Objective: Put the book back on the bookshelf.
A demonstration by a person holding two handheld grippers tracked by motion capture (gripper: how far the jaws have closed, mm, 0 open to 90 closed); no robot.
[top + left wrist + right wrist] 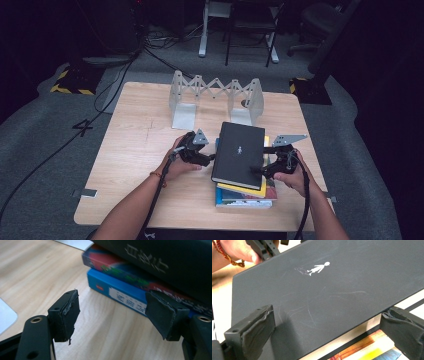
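Here the black book (239,154) tops the stack, both grippers flanking it. The left gripper (112,315) gapes empty beside its spine, while the right gripper (327,337) straddles the book's edge, pads apart. Next, I judge, both must pinch it and lift toward the rack (215,95) behind.

A lab or recording studio: a light wooden table (135,165) stands on grey carpet (45,145) marked with black-and-yellow hazard tape (70,82), among trailing black cables (120,75), a dark office chair (320,20) and surrounding darkness.

Bare forearms; red-orange bead bracelet (227,255) on left wrist.
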